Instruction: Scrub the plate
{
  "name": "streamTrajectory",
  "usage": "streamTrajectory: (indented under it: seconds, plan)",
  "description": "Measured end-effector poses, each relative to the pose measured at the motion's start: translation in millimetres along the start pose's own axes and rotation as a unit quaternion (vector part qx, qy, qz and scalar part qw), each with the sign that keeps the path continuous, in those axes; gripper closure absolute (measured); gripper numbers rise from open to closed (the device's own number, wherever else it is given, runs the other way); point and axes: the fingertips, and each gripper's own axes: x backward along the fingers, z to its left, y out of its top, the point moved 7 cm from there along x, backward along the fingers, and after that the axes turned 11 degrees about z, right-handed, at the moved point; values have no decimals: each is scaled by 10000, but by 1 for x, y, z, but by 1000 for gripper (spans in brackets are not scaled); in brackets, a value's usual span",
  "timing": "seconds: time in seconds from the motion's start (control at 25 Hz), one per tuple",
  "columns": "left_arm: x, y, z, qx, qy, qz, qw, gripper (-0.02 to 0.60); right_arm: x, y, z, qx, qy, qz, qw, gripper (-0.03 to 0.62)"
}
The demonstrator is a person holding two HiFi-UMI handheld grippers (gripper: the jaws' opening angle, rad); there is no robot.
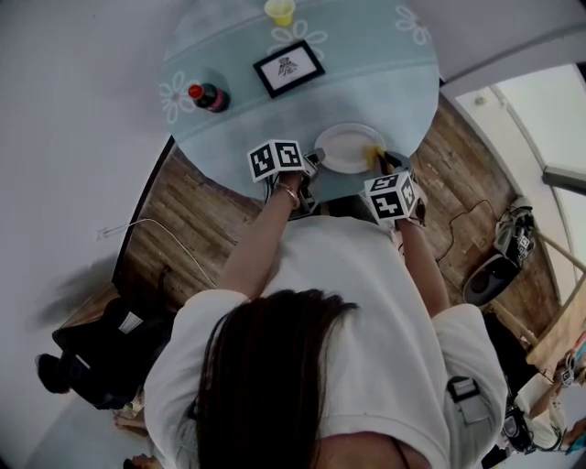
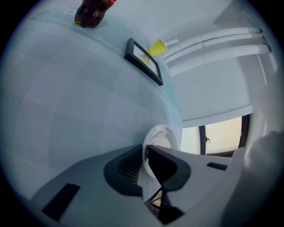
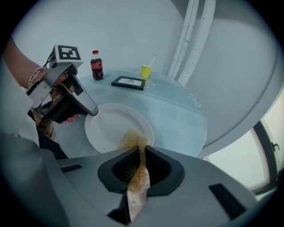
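Observation:
A white plate (image 1: 348,147) lies on the round table's near edge, on the pale blue cloth (image 1: 238,55). My left gripper (image 1: 314,166) is shut on the plate's left rim; in the left gripper view the rim (image 2: 160,135) runs edge-on between the dark pads of the left gripper (image 2: 145,149). My right gripper (image 1: 380,166) is shut on a yellow-brown scrub pad (image 3: 138,175). The pad's frayed end rests on the near right part of the plate (image 3: 113,126). In the right gripper view, the left gripper (image 3: 91,111) clamps the plate's left side.
A cola bottle (image 1: 209,96) stands at the table's left. A black picture frame (image 1: 287,68) and a yellow cup (image 1: 280,11) sit farther back. The table edge is right under both grippers. Bags and cables lie on the wooden floor (image 1: 476,192).

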Motion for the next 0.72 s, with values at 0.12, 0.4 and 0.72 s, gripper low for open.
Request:
streamTrajectory:
  seconds: [0.12, 0.4, 0.72]
  plan:
    - [0, 1, 1, 4, -15, 6, 10000, 537, -3, 5, -4, 89, -54, 43, 9999, 539]
    - [1, 1, 1, 1, -29, 21, 10000, 535, -7, 13, -9, 264, -301, 79, 9992, 539]
    - [0, 1, 2, 66, -118, 18, 9999, 537, -15, 32, -5, 587, -633, 74, 9962, 539]
